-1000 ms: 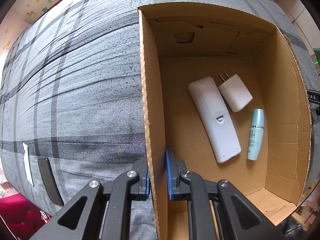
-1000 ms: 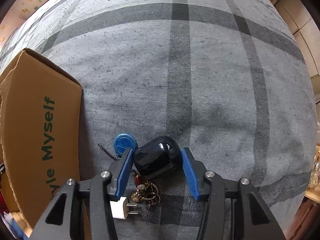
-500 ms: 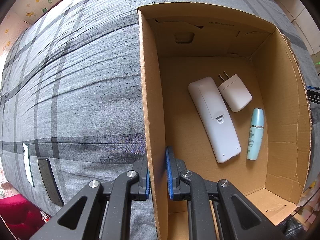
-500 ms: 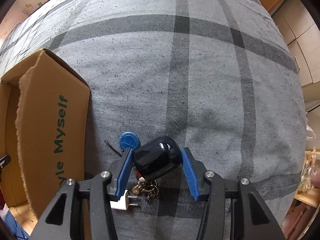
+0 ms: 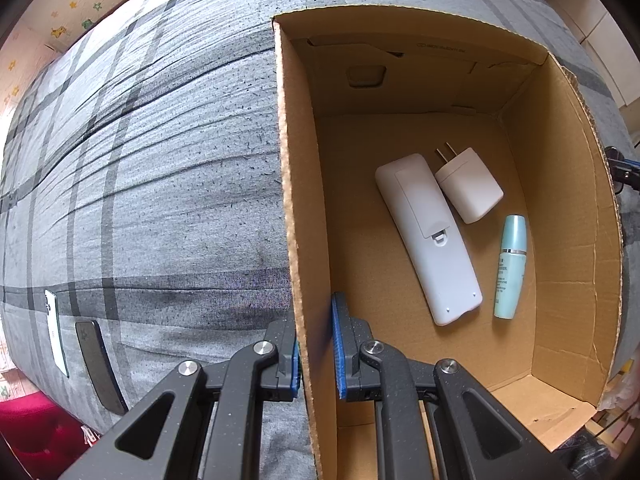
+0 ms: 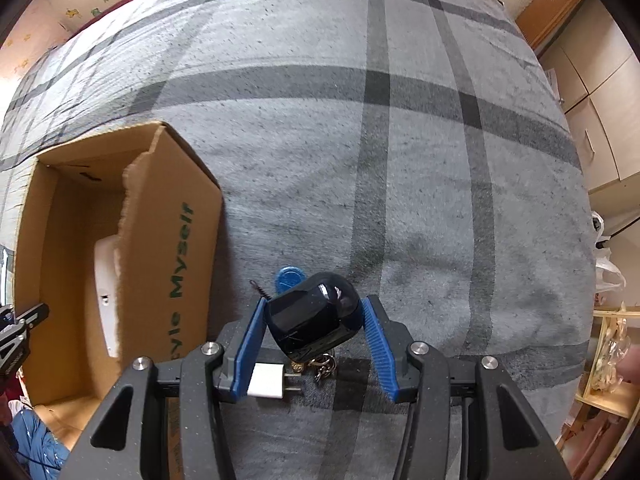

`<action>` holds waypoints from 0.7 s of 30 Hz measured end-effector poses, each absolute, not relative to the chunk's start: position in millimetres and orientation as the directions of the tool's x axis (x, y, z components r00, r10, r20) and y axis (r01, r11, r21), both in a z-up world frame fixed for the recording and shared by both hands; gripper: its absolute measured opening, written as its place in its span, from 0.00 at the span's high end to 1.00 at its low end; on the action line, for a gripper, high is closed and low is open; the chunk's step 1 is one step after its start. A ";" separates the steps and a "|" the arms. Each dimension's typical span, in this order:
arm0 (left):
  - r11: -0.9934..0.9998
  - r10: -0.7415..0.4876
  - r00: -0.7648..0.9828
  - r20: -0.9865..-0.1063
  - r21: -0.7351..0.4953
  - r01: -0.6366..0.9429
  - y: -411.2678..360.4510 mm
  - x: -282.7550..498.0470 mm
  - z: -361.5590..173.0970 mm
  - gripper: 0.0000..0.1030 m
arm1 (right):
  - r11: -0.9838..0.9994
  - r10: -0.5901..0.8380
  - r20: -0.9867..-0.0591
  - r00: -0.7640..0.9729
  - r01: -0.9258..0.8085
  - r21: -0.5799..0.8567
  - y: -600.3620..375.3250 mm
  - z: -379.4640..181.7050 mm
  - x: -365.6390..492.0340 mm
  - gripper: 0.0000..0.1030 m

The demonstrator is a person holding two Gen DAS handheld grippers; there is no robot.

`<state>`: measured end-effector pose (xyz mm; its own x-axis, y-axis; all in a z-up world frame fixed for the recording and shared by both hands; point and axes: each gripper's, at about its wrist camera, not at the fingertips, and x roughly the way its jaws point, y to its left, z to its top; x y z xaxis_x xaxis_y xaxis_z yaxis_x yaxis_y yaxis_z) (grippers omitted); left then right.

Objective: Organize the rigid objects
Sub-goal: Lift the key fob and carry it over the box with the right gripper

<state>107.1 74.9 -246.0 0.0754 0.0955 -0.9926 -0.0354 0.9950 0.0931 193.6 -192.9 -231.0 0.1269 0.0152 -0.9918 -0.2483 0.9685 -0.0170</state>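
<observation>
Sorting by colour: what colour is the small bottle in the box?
Pale teal bottle; clearest in the left wrist view.

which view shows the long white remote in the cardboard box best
The left wrist view: the long white remote lies fully visible, back side up, on the cardboard box floor. The right wrist view shows only a sliver behind the torn wall.

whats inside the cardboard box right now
Inside the cardboard box: a white remote lying face down, a white charger plug, a teal tube. The remote's front is hidden.
</observation>
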 end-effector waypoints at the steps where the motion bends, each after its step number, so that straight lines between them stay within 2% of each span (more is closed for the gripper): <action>1: 0.995 0.095 0.076 -0.993 0.093 -0.035 74.8 107.1 -245.9 0.87 | 0.968 0.019 -0.992 0.128 -0.250 -0.014 -194.9 -228.8 192.5 0.49; 21: 0.995 0.091 0.081 -0.993 0.088 -0.043 74.6 107.3 -245.4 0.87 | 0.946 0.089 -0.982 0.168 -0.321 0.031 -153.1 -182.7 174.3 0.49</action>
